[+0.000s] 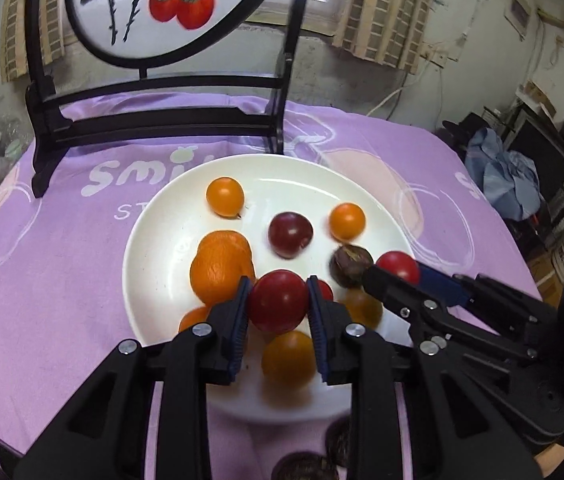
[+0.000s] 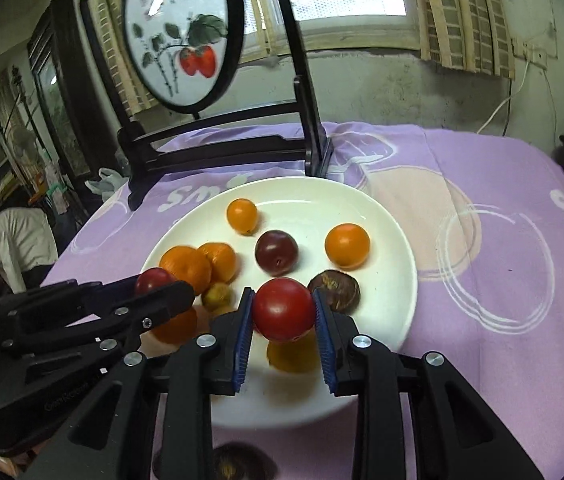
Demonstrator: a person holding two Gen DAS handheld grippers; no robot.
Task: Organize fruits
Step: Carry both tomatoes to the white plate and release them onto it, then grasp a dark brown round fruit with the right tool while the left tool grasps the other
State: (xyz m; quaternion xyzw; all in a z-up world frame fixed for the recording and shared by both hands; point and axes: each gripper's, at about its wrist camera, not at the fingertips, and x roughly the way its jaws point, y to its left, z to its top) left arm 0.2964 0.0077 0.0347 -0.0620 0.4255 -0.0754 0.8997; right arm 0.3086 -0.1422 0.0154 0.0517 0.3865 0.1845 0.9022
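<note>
Left tool (image 1: 278, 300) clamped on a red tomato (image 1: 277, 300) above the white plate (image 1: 154, 240). Right tool (image 2: 284, 310) clamped on another red tomato (image 2: 283, 309), also above the plate.

Two red tomatoes (image 1: 278, 300) (image 2: 284, 309) clamped above the white plate (image 2: 382, 216) — orange, purple, brown fruits scattered there.

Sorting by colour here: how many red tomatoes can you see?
2 for sure: one tomato pinched in the left claw, another in the right claw, both over the plate. A red sliver behind the left claw may be a third.
</note>
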